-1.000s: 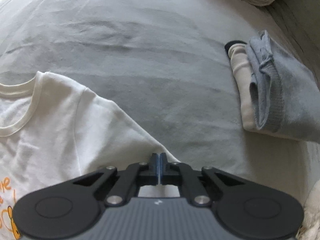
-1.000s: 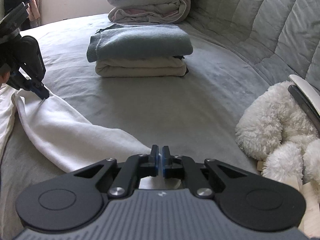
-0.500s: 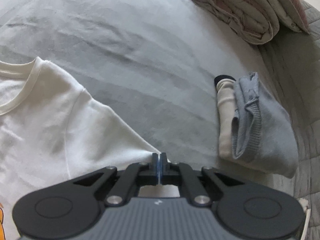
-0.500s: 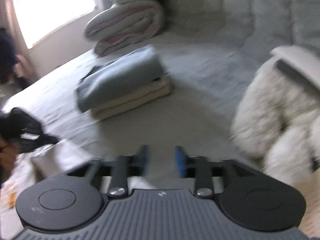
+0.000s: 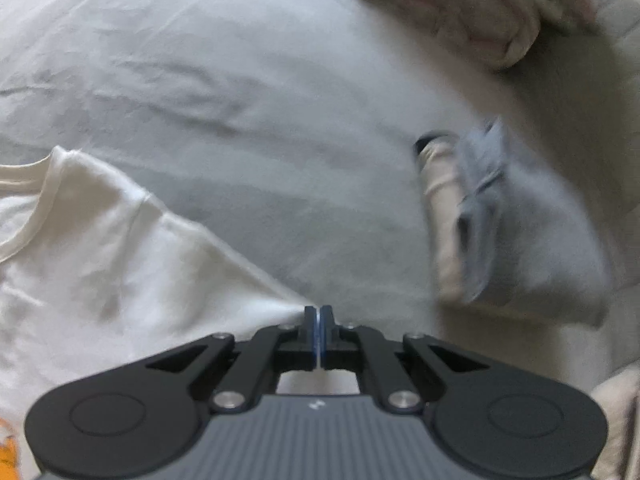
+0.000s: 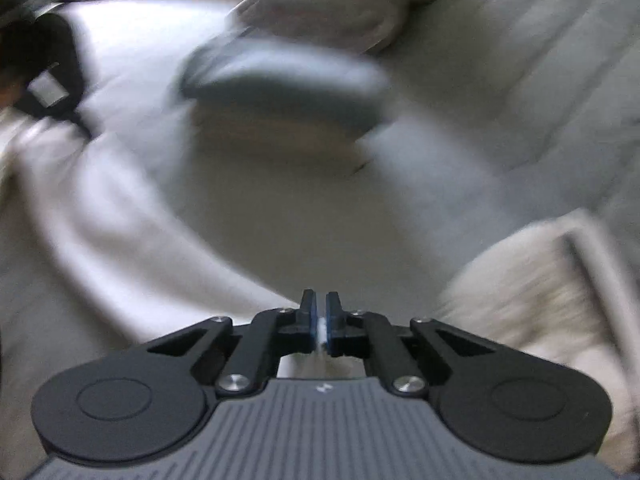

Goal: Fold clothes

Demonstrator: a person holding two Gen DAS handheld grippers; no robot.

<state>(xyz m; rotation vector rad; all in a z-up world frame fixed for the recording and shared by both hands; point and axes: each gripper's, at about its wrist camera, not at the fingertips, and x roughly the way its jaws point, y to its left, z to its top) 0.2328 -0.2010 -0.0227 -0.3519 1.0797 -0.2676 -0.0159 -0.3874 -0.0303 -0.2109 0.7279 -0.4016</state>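
A white T-shirt (image 5: 100, 264) with an orange print lies on the grey bed cover (image 5: 260, 80). My left gripper (image 5: 318, 314) is shut on the tip of its sleeve, and the cloth is pulled to a point at the pads. In the blurred right wrist view the white sleeve (image 6: 120, 248) runs from the left gripper (image 6: 82, 130) at the upper left down to my right gripper (image 6: 319, 304). The right gripper is shut, with a strip of white cloth showing between its blue pads.
A folded stack, grey garment on a cream one (image 5: 520, 232) (image 6: 280, 84), sits on the bed beyond the sleeve. A rolled quilt (image 5: 460, 12) lies at the back. A white plush toy (image 6: 540, 292) is close to my right gripper's right side.
The right gripper opened half a second ago and has shut again on the white cloth. The left view has tilted up, bringing the rolled quilt in. Both views are now blurred.
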